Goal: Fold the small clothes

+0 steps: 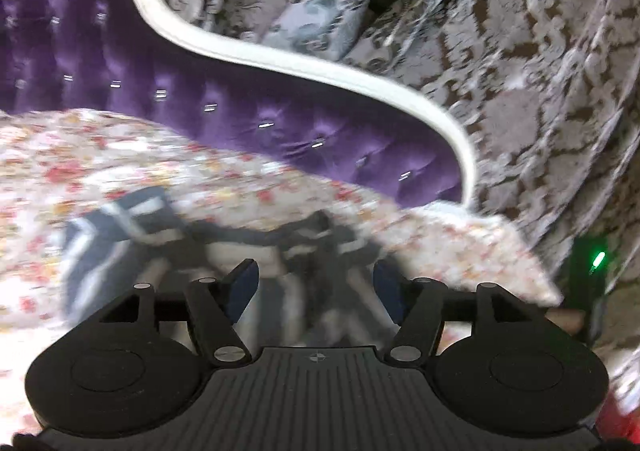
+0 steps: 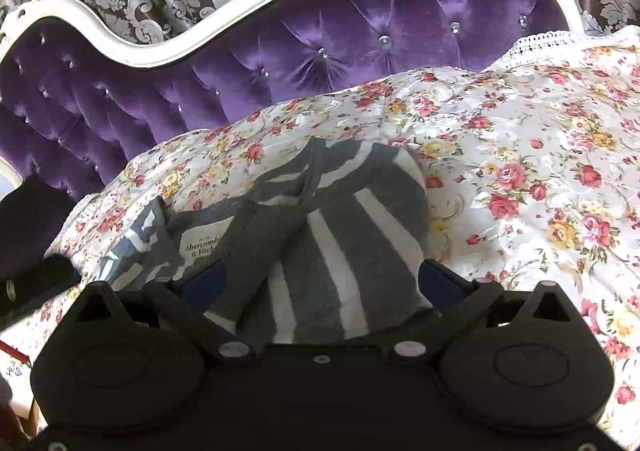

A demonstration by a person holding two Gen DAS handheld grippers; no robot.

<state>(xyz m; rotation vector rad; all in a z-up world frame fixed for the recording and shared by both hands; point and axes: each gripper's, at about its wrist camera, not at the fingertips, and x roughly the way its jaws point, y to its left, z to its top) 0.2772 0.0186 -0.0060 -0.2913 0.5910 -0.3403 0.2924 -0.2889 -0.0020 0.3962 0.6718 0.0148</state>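
Observation:
A grey and white striped top (image 2: 360,211) lies crumpled on the floral cover (image 2: 540,171), its neck label facing up at the left. My right gripper (image 2: 322,279) is open just above it, and its blue pads (image 2: 440,281) stand wide on either side of the striped cloth without pressing it. In the blurred left wrist view the same top (image 1: 120,235) shows as dark cloth with pale stripes. My left gripper (image 1: 316,283) is open over it, with no cloth pinched between the pads.
A purple tufted backrest (image 2: 320,39) with a white curved frame (image 2: 120,43) rises behind the cover. Patterned grey-brown curtains (image 1: 520,51) hang beyond. A dark object (image 2: 32,283) sits at the left edge, and a green light (image 1: 598,261) glows at the right.

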